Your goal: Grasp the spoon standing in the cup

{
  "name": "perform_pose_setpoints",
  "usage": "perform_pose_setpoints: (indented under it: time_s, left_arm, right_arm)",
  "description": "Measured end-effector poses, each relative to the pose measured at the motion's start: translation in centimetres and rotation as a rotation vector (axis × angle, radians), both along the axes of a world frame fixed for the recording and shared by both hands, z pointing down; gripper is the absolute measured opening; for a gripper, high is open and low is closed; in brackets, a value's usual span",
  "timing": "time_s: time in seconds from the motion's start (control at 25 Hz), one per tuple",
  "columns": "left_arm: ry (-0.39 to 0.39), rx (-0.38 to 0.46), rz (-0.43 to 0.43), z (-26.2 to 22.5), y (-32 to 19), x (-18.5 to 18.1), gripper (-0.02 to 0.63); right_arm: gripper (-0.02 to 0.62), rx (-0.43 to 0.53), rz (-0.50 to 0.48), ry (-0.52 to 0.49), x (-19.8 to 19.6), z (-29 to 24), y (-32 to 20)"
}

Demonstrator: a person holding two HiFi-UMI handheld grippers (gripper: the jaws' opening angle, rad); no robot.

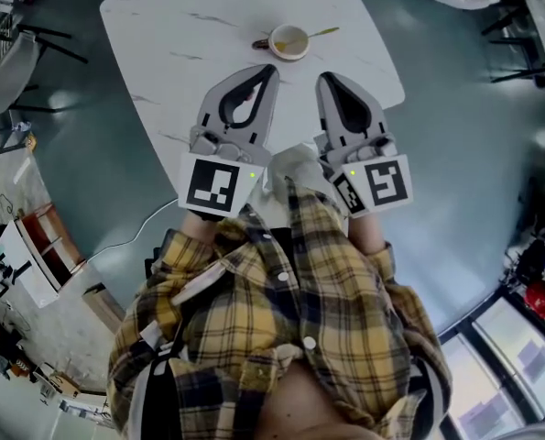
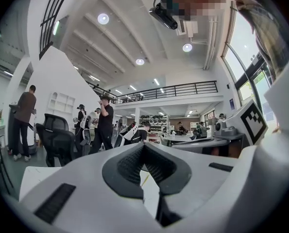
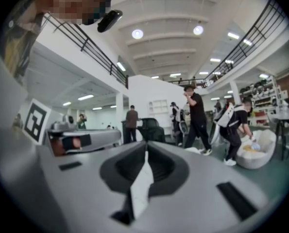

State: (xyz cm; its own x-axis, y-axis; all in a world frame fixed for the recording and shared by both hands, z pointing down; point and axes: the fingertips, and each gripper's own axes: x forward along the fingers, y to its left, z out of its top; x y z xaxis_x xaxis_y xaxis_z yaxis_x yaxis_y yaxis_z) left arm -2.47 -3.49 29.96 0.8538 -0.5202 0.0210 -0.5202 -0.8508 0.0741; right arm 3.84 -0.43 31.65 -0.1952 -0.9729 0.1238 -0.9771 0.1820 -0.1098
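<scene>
While left gripper (image 1: 268,71) and right gripper (image 1: 325,81) sit shut and empty short of the cup (image 1: 288,42), approach is judged unfinished; one must open around the spoon (image 1: 320,34).

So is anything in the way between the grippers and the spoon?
Nothing visible is. Only bare table lies between the left gripper, the right gripper and the cup holding the spoon.

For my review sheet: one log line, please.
spoon in cup on table | left tool shut | right tool shut | both short of cup
</scene>
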Motion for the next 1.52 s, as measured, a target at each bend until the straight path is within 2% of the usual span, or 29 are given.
perform_pose_setpoints:
  time_s: [0.48,0.88,1.16,1.52]
  left_arm:
    - [-0.011,0.013,-0.245,-0.4,-7.2,6.0,0.014]
    - [-0.026,0.008,-0.434,-0.1,-9.1,7.4,0.014]
    - [-0.038,-0.009,-0.478,0.6,-8.7,8.2,0.014]
    - [-0.039,-0.024,-0.47,1.3,-9.6,7.4,0.014]
  right_arm:
    - [0.034,-0.004,-0.27,-0.005,6.0,-0.1,-9.0]
    - [0.034,-0.009,-0.45,-0.009,7.8,0.4,-12.0]
    - [0.034,-0.034,-0.509,-0.002,8.5,1.4,-12.1]
    - [0.035,-0.055,-0.494,0.004,8.0,2.2,-12.9]
